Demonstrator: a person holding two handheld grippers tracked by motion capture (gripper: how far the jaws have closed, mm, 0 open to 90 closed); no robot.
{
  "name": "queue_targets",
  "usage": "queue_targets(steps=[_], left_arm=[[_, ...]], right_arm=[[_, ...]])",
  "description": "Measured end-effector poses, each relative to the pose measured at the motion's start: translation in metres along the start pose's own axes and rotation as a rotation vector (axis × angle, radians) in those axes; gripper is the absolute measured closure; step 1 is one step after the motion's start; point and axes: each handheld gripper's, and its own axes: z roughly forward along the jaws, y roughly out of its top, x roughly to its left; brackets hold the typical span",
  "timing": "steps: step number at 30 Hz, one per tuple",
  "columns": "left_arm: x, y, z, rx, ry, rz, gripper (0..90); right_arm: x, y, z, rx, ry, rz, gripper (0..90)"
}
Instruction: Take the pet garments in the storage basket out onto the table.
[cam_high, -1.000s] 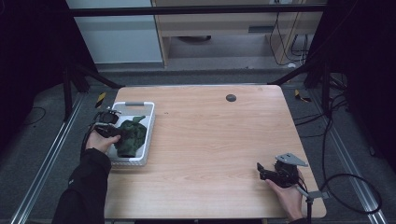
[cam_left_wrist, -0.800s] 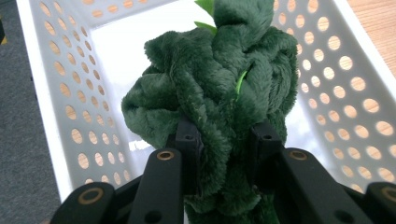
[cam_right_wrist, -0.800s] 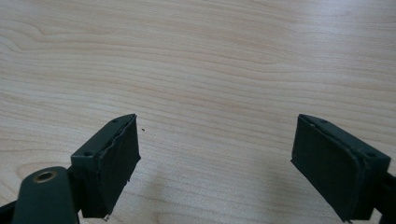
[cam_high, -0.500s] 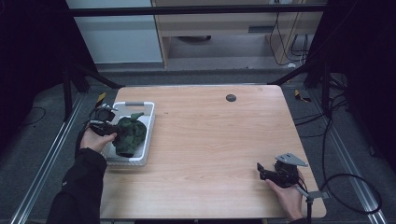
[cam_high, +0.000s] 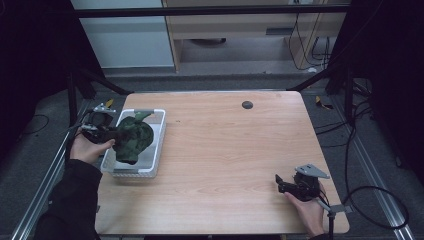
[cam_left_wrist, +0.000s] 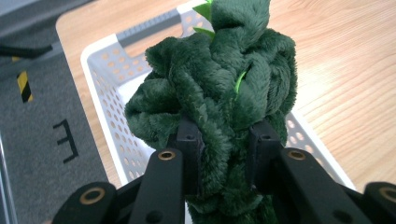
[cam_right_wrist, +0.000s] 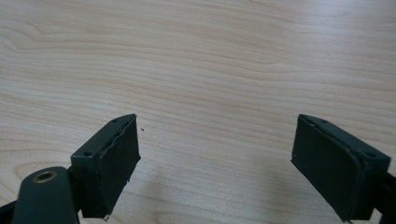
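High view: my left gripper (cam_high: 112, 134) has drifted left, lifting the green plush toy (cam_high: 132, 140) over the white basket (cam_high: 156, 150), so it's coming out. Left gripper view: jaws clamped into the plush. Right gripper view: my right gripper (cam_right_wrist: 217, 161) gapes wide, empty, over bare table (cam_right_wrist: 210, 60).

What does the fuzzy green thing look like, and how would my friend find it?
Start at the wooden table and go to the white basket at its left edge. Over the basket, the left tool pinches a dark green plush toy, the table's one soft, furry thing.
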Motion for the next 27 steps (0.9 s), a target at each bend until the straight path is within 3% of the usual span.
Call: queue_targets(steps=[5, 14, 19, 27], left_arm=[[-0.007, 0.004, -0.016, -0.016, -0.001, 0.045, 70.6], [-0.028, 0.017, -0.034, -0.02, -0.046, 0.158, 70.6], [-0.042, 0.022, -0.036, -0.028, -0.077, 0.193, 70.6], [-0.069, 0.033, -0.037, -0.018, -0.118, 0.295, 70.6]], right_arm=[[0.0, 0.0, 0.0, 0.001, 0.0, -0.001, 14.7], [0.0, 0.0, 0.0, 0.0, -0.003, -0.001, 14.7], [0.0, 0.0, 0.0, 0.0, -0.002, -0.001, 14.7], [0.0, 0.0, 0.0, 0.0, -0.003, 0.0, 14.7]])
